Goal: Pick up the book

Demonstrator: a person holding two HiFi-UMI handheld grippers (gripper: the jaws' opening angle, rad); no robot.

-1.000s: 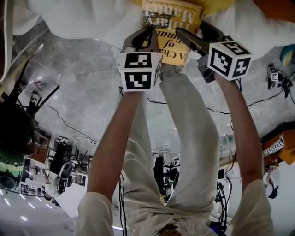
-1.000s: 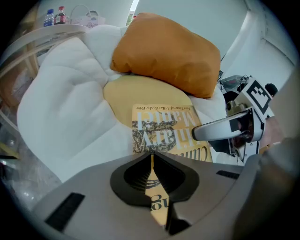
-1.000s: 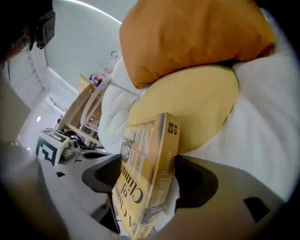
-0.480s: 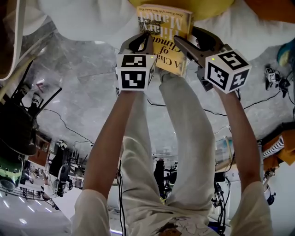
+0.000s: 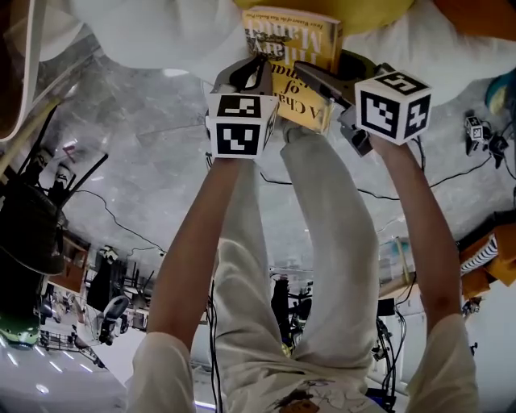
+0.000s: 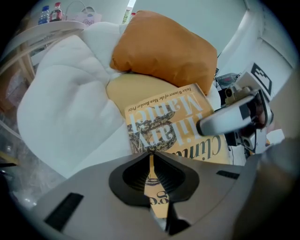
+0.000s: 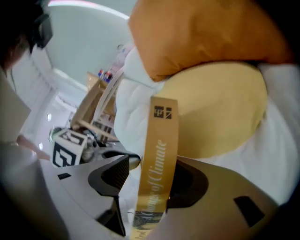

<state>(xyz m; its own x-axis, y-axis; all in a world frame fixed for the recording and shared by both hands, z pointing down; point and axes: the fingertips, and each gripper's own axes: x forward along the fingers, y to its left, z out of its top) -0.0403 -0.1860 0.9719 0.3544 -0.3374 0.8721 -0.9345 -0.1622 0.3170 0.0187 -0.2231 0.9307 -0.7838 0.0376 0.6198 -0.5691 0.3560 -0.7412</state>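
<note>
From the head view, the book [image 5: 294, 48] is at the top of the picture, its yellow cover facing up, over the edge of a white quilt [image 5: 161, 32] and a yellow cushion [image 5: 355, 12]. My left tool [image 5: 256, 60] is at the book's left edge and my right tool [image 5: 322, 64] at its right side. In the left gripper view, my left tool [image 6: 150, 157] has its jaws drawn in to a thin slit, pinched on a strip of the book's [image 6: 164, 122] cover. Beyond the book lie the yellow cushion [image 6: 131, 91] and an orange cushion [image 6: 164, 51]. In the right gripper view, my right tool [image 7: 157, 168] has just been closing, and its jaws now clasp the book [image 7: 161, 136] from both sides. The spine stands upright between them, facing the camera.
</note>
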